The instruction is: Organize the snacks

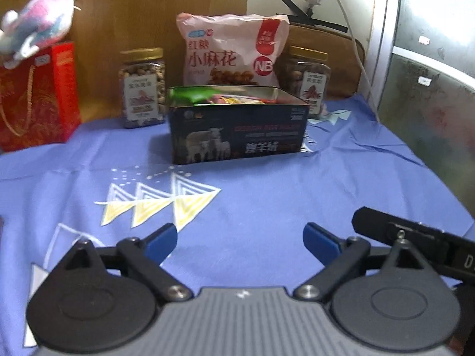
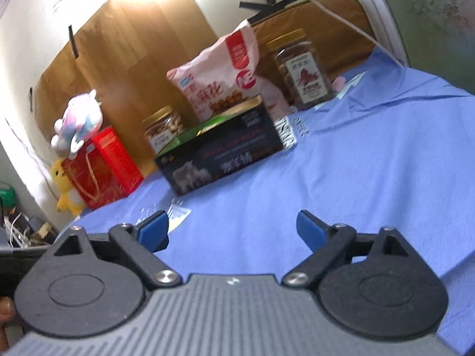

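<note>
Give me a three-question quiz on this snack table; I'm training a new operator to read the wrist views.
1. True or false: the left gripper is shut on a snack.
2. What stands directly behind the black tin?
A. the red gift bag
B. the pink snack bag
C. the plush toy
3. Fill in: a nut jar stands on each ___ of the pink snack bag.

Key:
1. False. Its fingers are spread with only the blue cloth between them; the right gripper is open too.
2. B.
3. Side; the other jar is to the right.
</note>
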`<action>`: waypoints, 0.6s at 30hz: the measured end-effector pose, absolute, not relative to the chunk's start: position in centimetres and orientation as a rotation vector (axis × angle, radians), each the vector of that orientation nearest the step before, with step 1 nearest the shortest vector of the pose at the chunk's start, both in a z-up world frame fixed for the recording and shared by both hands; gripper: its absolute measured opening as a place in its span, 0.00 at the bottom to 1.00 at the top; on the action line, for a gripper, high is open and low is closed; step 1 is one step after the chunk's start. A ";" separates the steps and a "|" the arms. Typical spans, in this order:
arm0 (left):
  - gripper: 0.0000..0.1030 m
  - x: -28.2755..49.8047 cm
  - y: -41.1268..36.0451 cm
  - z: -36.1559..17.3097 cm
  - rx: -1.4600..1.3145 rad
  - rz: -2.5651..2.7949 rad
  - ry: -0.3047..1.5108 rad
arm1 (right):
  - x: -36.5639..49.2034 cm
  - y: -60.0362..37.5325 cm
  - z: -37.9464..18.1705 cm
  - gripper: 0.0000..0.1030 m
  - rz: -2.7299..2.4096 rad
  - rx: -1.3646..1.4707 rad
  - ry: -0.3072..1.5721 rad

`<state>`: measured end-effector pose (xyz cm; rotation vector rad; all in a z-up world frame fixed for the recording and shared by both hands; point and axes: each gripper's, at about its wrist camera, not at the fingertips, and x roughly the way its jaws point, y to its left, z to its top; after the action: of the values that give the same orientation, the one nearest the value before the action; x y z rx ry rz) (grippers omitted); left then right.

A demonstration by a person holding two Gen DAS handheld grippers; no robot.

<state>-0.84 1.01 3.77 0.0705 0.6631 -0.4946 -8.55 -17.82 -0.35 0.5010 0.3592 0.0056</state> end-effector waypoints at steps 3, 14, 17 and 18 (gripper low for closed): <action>1.00 -1.2 1.4 3.8 0.073 -0.463 0.672 | -8.7 -17.9 -0.3 0.96 0.008 0.514 0.386; 1.00 -2.0 1.1 4.1 0.124 -0.417 0.674 | -9.4 -17.4 0.2 0.98 0.031 0.520 0.377; 1.00 -1.9 1.2 4.4 0.124 -0.411 0.672 | -9.5 -17.4 0.3 0.98 0.036 0.519 0.372; 1.00 -2.0 1.2 4.5 0.122 -0.410 0.666 | -9.5 -17.3 0.4 0.98 0.037 0.519 0.370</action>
<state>-1.96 1.20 4.47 0.1221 0.6664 -0.4100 -9.51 -17.35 0.37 0.5186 0.3698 0.0369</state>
